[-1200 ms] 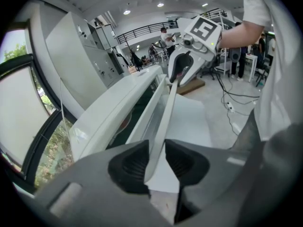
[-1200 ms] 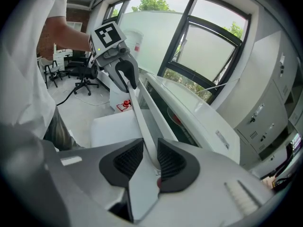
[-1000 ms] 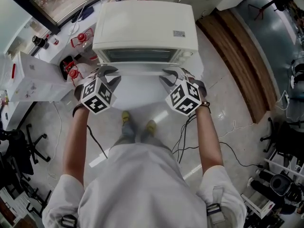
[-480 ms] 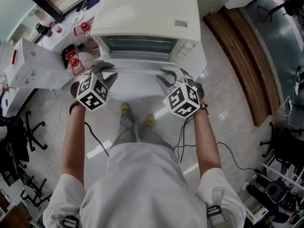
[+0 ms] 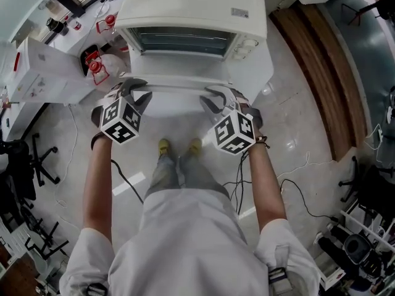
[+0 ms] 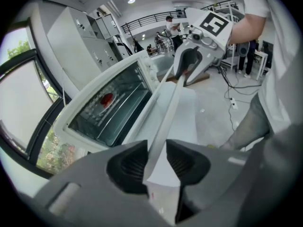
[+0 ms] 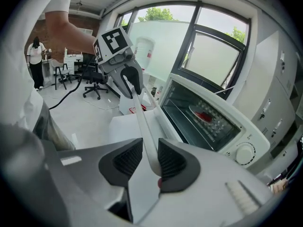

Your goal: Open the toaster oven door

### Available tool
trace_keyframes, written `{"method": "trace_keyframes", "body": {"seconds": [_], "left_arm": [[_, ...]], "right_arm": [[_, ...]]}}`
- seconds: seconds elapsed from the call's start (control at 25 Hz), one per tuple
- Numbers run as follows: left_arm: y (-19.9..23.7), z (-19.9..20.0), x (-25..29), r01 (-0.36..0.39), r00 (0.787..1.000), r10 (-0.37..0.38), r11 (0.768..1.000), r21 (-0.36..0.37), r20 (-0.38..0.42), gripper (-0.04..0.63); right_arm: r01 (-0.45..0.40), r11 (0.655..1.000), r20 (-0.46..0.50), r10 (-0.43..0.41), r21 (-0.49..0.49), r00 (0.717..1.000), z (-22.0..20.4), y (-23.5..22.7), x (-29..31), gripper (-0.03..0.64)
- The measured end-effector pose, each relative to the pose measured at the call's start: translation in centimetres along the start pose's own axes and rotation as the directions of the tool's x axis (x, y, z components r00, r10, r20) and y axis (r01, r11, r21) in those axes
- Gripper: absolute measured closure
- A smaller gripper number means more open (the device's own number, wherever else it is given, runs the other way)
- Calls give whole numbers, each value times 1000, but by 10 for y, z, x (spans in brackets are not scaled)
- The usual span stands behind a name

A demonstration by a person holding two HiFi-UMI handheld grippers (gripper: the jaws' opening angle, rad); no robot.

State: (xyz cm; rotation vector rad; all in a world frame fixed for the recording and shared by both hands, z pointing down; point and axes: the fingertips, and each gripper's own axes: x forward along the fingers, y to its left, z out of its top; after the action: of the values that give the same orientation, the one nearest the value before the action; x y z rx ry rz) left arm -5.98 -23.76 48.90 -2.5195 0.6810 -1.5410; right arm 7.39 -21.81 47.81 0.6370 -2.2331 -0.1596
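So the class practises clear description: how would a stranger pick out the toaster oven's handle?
Find the big white toaster oven. Across its open front runs the handle, a thin white bar. It alone is gripped at its ends by the left gripper and the right gripper.

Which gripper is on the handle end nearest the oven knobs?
The right gripper. It grips the door handle at the end beside the knobs, while the left gripper grips the opposite end.
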Motion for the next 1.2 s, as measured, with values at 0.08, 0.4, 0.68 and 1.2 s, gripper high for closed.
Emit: {"method": "trace_keyframes", "body": {"seconds": [0.08,0.4,0.68,1.2], "left_arm": [[-7,-5,2,7,1000,-7,1000,-14,11,472],[-27,-23,12,-9,998,9,1000,-5,54,472],[-46,-36,20,-35,994,33,999,19,107,434],[-91,-68,54,-96,982,80,992,85,172,379]], "right_arm": [[10,1000,-5,-10,10,1000,-3,7,3,528],[64,997,-32,-63,37,998,-17,30,18,526],[139,988,-25,-138,62,990,-27,46,27,519],[272,960,-40,-269,69,962,-63,83,56,511]]}}
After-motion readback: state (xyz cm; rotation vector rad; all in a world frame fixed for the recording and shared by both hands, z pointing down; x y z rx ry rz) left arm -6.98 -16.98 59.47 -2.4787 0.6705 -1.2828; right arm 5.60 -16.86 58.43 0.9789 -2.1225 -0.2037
